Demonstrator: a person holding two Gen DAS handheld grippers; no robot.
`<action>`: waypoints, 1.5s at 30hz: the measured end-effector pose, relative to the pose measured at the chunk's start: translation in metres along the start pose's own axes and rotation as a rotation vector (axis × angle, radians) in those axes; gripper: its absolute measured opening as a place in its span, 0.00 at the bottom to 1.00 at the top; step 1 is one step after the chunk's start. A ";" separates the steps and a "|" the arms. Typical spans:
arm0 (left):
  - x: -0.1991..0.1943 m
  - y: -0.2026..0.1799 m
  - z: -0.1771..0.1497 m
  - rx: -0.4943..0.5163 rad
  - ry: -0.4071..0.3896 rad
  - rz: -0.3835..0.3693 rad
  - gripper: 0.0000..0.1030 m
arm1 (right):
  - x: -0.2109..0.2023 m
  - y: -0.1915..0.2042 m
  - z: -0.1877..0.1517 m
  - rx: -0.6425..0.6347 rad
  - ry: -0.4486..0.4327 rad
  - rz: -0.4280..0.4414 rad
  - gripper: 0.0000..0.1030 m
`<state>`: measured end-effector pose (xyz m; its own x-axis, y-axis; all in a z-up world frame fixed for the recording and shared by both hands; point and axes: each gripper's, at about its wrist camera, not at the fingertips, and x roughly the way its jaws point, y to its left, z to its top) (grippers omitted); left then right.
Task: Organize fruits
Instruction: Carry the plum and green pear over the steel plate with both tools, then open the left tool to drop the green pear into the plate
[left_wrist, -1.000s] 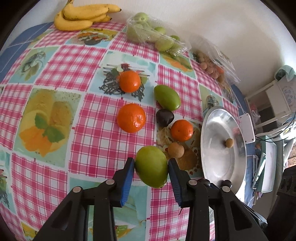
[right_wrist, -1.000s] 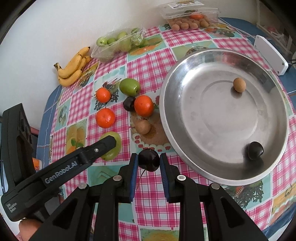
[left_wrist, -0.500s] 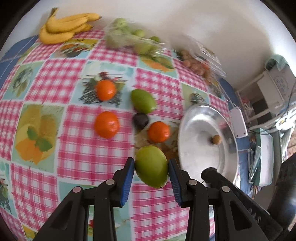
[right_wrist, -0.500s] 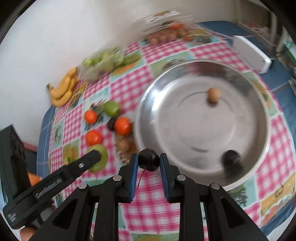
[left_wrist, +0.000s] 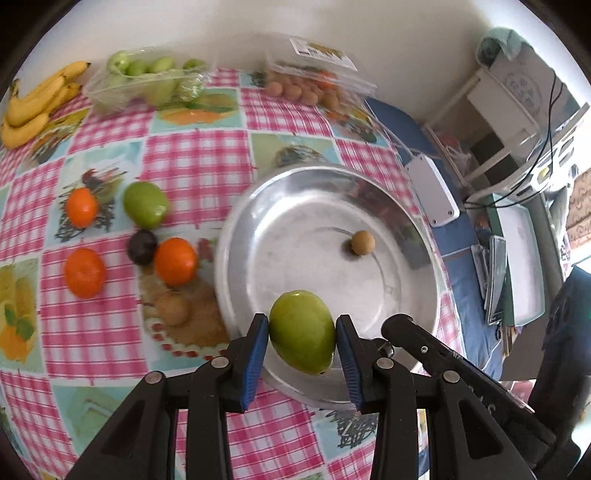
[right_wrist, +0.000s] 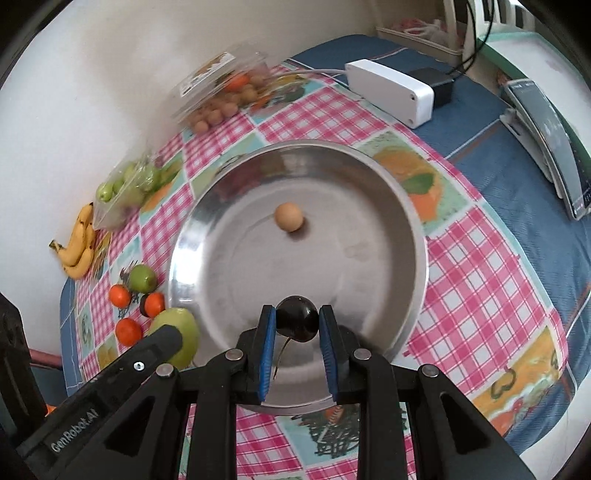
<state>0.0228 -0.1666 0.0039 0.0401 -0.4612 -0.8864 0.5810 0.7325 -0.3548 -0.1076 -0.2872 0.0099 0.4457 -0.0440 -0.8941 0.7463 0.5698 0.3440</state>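
- The room: a pale wall (right_wrist: 92, 55) runs behind the table, and off to one side there is white furniture (left_wrist: 517, 85) with dark cables hanging over it.
- The table wears a tablecloth (left_wrist: 195, 162) of pink checks and fruit pictures, laid over a blue cover (right_wrist: 517, 192) that shows at the edges.
- A big metal bowl (right_wrist: 369, 177) sits on the cloth, with one small tan fruit (right_wrist: 289, 217) lying inside it.
- A white box (right_wrist: 389, 91) lies on the blue cover just beyond the bowl.
- Along the wall are bananas (left_wrist: 33, 103), a clear tub of green fruit (left_wrist: 144, 79) and a clear tub of small tan fruit (left_wrist: 314, 85).
- Loose on the cloth beside the bowl: three oranges (left_wrist: 175, 261), a second green mango (left_wrist: 144, 205), a dark plum (left_wrist: 142, 246) touching an orange, and a brown fruit (left_wrist: 173, 308).
- The left gripper (left_wrist: 301, 345) is clamped on a green mango (left_wrist: 302, 331), held over the near rim of the bowl.
- The right gripper (right_wrist: 297, 328) is pinching a dark cherry (right_wrist: 297, 323) with its stem hanging, over the near part of the bowl.
- Compared with a second ago, both fruits have been carried from above the cloth to above the bowl; the dark fruit that lay in the bowl then is hidden from both views.
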 end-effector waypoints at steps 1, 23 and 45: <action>0.004 -0.001 0.000 -0.001 0.009 0.002 0.39 | 0.001 -0.001 0.000 -0.003 0.005 0.002 0.24; -0.005 0.017 -0.004 -0.042 0.002 0.011 0.40 | 0.012 0.012 -0.003 -0.050 0.051 0.012 0.32; -0.019 0.109 -0.022 -0.147 -0.034 0.319 1.00 | 0.018 0.034 -0.008 -0.152 0.065 -0.025 0.65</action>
<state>0.0676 -0.0668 -0.0251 0.2293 -0.2119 -0.9500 0.4120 0.9054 -0.1025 -0.0777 -0.2620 0.0035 0.3916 -0.0097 -0.9201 0.6711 0.6871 0.2784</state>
